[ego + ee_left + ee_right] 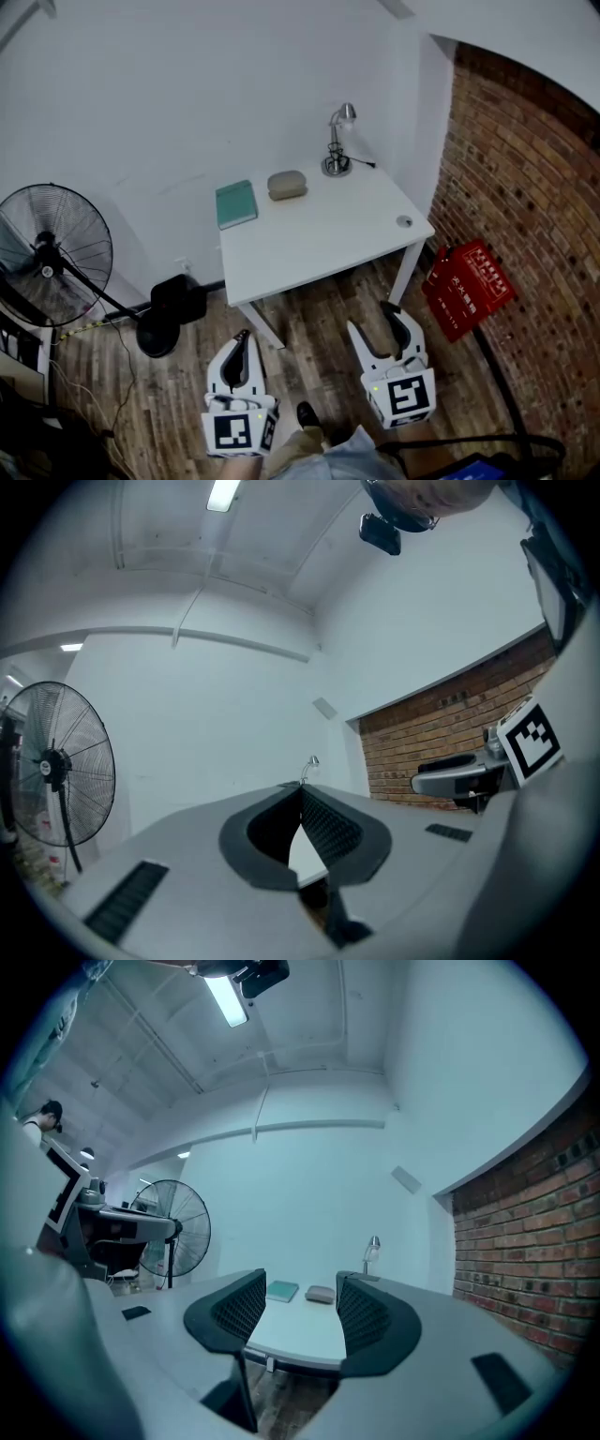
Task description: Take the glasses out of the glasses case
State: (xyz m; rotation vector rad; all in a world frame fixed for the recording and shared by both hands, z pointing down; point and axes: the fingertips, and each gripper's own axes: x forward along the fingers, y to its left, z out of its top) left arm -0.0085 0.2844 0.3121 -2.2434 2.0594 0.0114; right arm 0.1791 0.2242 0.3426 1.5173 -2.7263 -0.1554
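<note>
The case (287, 184) lies on a table (337, 234), well ahead of both grippers. The left gripper (242, 339) is closed and empty, the right gripper (373, 319) wide and empty. The case is probably light, stiff and smooth; pinch across its sides.

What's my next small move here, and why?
Probably step closer and bring the right gripper, jaws apart, toward the glasses case. It and the left gripper hang short of the table, while the case lies near its far edge beside the teal book.
</note>
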